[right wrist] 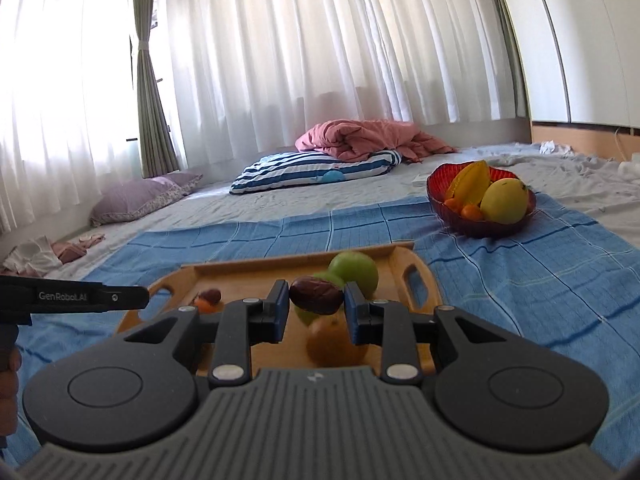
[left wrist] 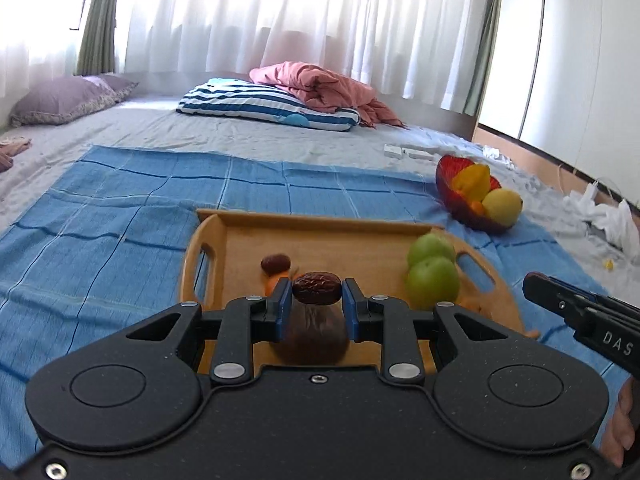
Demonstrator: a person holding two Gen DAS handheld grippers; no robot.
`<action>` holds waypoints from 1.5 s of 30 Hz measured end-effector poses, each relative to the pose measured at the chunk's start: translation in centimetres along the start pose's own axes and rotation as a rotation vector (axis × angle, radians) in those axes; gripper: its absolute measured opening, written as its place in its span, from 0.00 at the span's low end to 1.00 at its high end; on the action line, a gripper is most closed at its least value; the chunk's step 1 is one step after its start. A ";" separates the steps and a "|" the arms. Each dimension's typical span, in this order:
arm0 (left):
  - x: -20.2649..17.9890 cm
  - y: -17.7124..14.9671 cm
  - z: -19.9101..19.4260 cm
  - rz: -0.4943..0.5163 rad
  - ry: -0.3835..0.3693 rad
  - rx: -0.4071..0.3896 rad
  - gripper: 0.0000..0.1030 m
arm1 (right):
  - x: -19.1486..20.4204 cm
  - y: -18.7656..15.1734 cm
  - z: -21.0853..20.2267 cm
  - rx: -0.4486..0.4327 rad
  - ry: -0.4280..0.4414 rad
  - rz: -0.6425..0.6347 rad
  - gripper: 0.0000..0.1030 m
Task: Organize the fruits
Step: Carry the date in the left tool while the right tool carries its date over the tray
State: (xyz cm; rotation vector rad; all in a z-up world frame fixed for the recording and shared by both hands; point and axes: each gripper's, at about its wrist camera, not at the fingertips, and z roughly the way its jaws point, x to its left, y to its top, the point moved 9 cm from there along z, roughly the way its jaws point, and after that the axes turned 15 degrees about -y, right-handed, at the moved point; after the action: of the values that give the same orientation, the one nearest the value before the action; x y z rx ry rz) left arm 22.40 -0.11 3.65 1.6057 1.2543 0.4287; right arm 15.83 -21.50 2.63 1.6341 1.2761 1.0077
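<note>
My left gripper (left wrist: 316,294) is shut on a wrinkled brown date (left wrist: 317,287) above the wooden tray (left wrist: 320,226). My right gripper (right wrist: 316,300) is shut on another brown date (right wrist: 316,300) above the same tray (right wrist: 416,276). On the tray lie a third date (left wrist: 275,263), a small orange fruit (left wrist: 274,282), a brown round fruit (left wrist: 308,340) under my left jaws, two green apples (left wrist: 432,282) and an orange fruit (right wrist: 334,338). A red bowl (left wrist: 446,184) at the right holds a starfruit (left wrist: 474,182), a yellow mango (left wrist: 502,206) and small oranges (right wrist: 470,212).
The tray and bowl sit on a blue checked cloth (left wrist: 120,220) spread on a grey bed. A striped pillow (left wrist: 264,104), pink blanket (left wrist: 320,84) and purple pillow (left wrist: 64,98) lie at the back. White clutter (left wrist: 608,216) lies at the right edge.
</note>
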 end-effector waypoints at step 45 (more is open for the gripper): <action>11.5 4.3 19.6 -0.180 0.125 0.362 0.25 | 3.9 1.8 25.4 0.544 -0.128 -0.263 0.33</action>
State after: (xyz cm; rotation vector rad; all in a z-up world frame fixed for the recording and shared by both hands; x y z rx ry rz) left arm 44.12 0.61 -4.31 1.7649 1.6277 0.1974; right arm 40.71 -21.09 -4.21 1.8225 1.7198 0.4034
